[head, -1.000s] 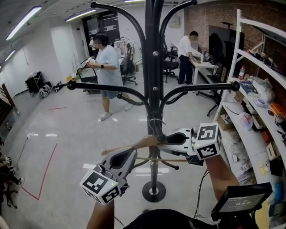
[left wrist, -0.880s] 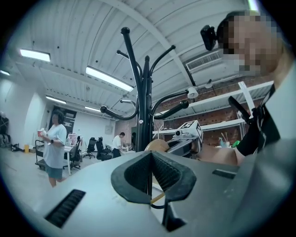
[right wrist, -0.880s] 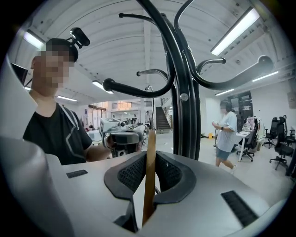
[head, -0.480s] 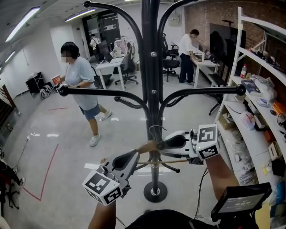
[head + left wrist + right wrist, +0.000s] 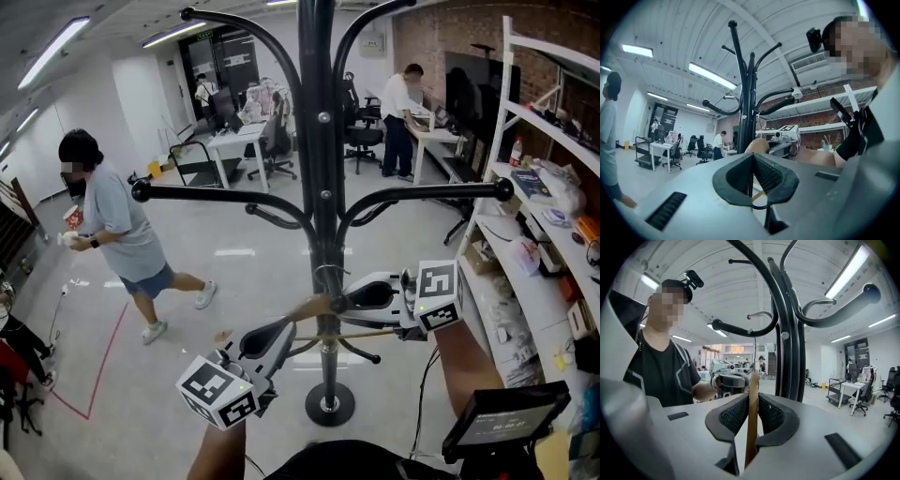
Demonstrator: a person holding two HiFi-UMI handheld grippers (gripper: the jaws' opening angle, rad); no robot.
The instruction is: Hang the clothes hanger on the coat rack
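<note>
A black coat rack (image 5: 319, 187) with curved arms stands right in front of me. A wooden clothes hanger (image 5: 305, 306) is held level against its pole, below the long side arms. The hanger's wire hook (image 5: 328, 272) sits close to the pole. My left gripper (image 5: 281, 330) is shut on the hanger's left arm. My right gripper (image 5: 347, 302) is shut on its right arm. In the right gripper view the wood (image 5: 751, 427) stands edge-on between the pads (image 5: 733, 416). In the left gripper view a sliver of wood (image 5: 757, 196) shows under the closed pads (image 5: 765, 173), with the rack (image 5: 747, 108) behind.
A person (image 5: 117, 234) walks across the floor at the left, near red floor tape (image 5: 103, 356). Shelving (image 5: 534, 216) with boxes and clutter runs along the right. The rack's round base (image 5: 328, 405) is just ahead of my feet. Desks, chairs and another person (image 5: 400, 103) are far back.
The walking person has crossed from behind the rack to the far left. Both grippers and the hanger have stayed by the pole, shifting only slightly.
</note>
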